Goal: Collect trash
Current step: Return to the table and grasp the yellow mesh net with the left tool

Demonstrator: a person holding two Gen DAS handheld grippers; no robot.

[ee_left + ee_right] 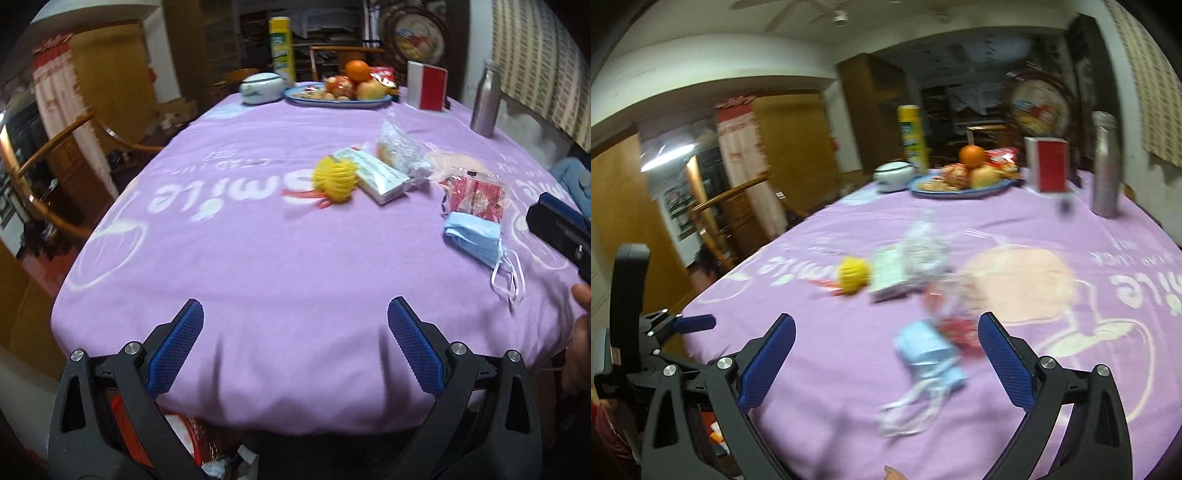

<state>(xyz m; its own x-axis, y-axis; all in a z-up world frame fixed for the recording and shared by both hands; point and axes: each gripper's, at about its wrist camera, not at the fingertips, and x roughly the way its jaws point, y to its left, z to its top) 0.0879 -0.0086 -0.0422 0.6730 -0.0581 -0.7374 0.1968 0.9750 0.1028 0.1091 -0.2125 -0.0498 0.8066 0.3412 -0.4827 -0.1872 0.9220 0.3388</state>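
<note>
Trash lies in the middle of a purple-clothed table (258,258): a yellow foam net (334,179), a white packet (382,177), a clear plastic bag (400,149), a red wrapper (476,194) and a blue face mask (474,236). My left gripper (295,306) is open and empty over the near table edge, well short of the trash. My right gripper (886,321) is open too. The blurred mask (927,350) lies on the cloth just beyond its fingertips and the red wrapper (956,323) sits beside the mask. Neither is touched.
At the far end stand a fruit plate (376,101), a yellow canister (282,51), a white lidded bowl (258,86), a red and white box (428,86) and a steel bottle (487,99). A wooden chair (55,147) is at the left. A hand (581,295) shows at the right edge.
</note>
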